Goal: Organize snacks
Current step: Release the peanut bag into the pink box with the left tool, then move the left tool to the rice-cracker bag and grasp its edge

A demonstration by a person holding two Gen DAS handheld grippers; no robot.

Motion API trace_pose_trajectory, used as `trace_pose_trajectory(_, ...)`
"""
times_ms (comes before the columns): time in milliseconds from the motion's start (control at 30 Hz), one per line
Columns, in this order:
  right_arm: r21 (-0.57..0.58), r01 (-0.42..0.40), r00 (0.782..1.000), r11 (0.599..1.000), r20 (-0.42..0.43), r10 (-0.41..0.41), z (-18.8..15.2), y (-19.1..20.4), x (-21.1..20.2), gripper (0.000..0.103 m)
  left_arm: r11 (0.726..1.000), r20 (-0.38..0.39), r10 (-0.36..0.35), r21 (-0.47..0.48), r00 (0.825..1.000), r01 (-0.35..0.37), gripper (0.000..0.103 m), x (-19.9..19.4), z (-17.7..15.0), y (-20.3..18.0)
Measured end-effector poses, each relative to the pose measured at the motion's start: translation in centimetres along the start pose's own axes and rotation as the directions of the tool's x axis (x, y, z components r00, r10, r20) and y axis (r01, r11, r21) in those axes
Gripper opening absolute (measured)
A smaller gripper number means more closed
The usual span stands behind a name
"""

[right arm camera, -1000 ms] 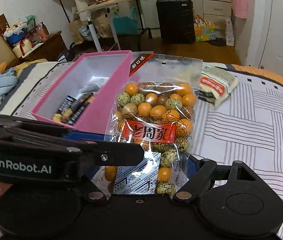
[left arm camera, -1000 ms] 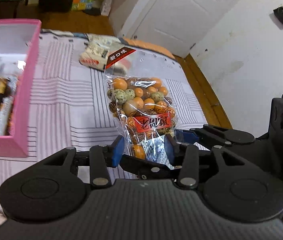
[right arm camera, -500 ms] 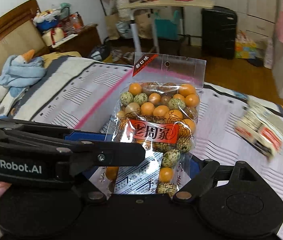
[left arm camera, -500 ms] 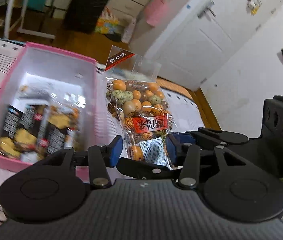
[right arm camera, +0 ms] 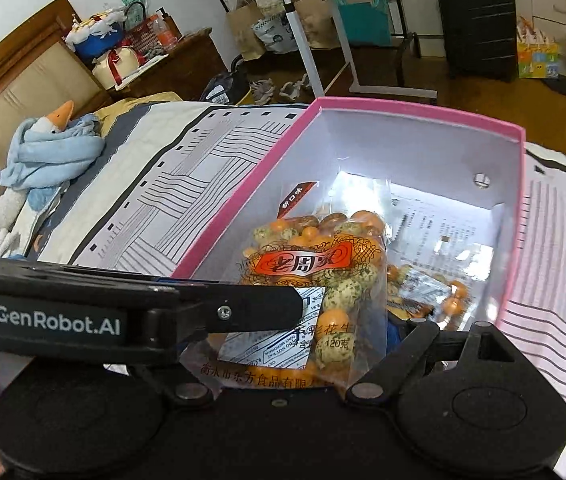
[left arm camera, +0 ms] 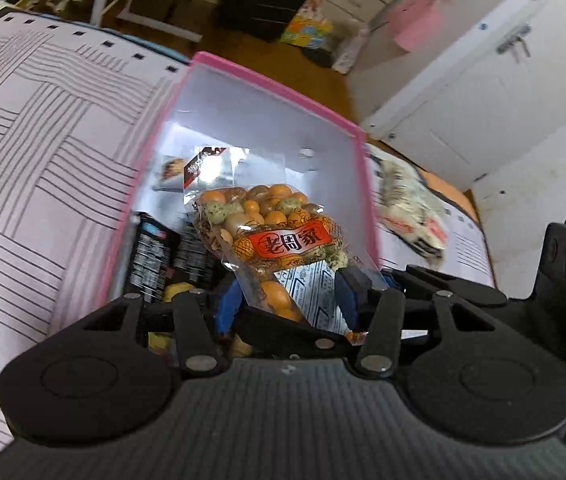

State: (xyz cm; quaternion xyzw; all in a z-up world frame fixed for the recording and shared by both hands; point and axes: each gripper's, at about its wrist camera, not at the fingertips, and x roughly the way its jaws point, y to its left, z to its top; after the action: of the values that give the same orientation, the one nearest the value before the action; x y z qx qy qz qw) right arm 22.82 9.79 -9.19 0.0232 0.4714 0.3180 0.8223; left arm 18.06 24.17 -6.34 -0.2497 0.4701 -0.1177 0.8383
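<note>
A clear bag of orange and speckled coated peanuts [left arm camera: 267, 232] with a red label hangs inside the pink box [left arm camera: 283, 88]; it also shows in the right wrist view [right arm camera: 315, 272]. My left gripper [left arm camera: 287, 296] is shut on the bag's lower end. My right gripper [right arm camera: 295, 344] also grips that lower end from the other side, its left finger hidden behind the other gripper's arm. The pink box [right arm camera: 415, 114] has white inner walls and holds dark snack packets [left arm camera: 155, 252] and small wrappers [right arm camera: 427, 288].
The box rests on a white bed cover with grey stripes [left arm camera: 43, 168]. A white and red snack pack [left arm camera: 411, 208] lies on the bed right of the box. A goose plush with a blue scarf [right arm camera: 47, 148] lies at the bed's left. A black suitcase [right arm camera: 479, 20] stands on the floor.
Both grippers have carried the peanut bag left from above the bed to over the pink box and tilted it down into the box.
</note>
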Motion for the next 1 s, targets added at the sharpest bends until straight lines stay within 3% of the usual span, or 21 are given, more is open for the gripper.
trace_pose_trajectory(100, -0.026, 0.04, 0.999, 0.999, -0.011, -0.04, -0.4, 0.2, 1.2, 0.091, 1.0, 0.012, 0.031, -0.006, 0.999, -0.031, 0.048, 0.9, 0.2, 1.2)
trace_pose_trajectory(167, -0.077, 0.066, 0.997, 0.995, -0.043, -0.07, -0.8, 0.3, 1.2, 0.091, 0.996, 0.011, 0.088, -0.014, 0.996, -0.088, 0.053, 1.5, 0.1, 1.4)
trace_pose_trajectory(267, -0.151, 0.068, 0.996, 0.986, -0.041, -0.075, -1.6, 0.7, -0.9, 0.092, 0.979, 0.044, 0.197, 0.043, 0.979, -0.199, 0.054, 1.3, -0.2, 0.0)
trace_pose_trajectory(333, -0.203, 0.075, 0.996, 0.976, -0.029, -0.083, -2.2, 1.0, -3.3, 0.092, 0.973, 0.067, 0.216, 0.064, 0.974, -0.22, 0.054, 0.3, -0.7, -0.9)
trace_pose_trajectory(500, -0.239, 0.08, 0.995, 0.968, 0.077, -0.063, -3.3, 0.3, -10.3, 0.092, 0.97, 0.125, 0.216, 0.09, 0.968, -0.228, 0.054, -2.3, -1.3, -2.8)
trace_pose_trajectory(567, -0.234, 0.118, 0.988, 0.965, 0.123, -0.091, -3.6, -0.2, -12.7, 0.092, 0.97, 0.139, 0.195, 0.121, 0.971, -0.213, 0.054, -3.6, -1.8, -4.0)
trace_pose_trajectory(867, -0.12, 0.209, 0.934, 0.97, 0.319, -0.161, -5.1, -4.8, -22.3, 0.092, 0.964, 0.147, 0.102, 0.23, 0.984, -0.135, 0.053, -6.8, -2.7, -10.3)
trace_pose_trajectory(1000, -0.067, 0.254, 0.911, 0.965, 0.351, -0.215, -4.9, -6.8, -24.0, 0.092, 0.955, 0.15, 0.073, 0.274, 0.986, -0.112, 0.053, -6.7, -2.9, -13.4)
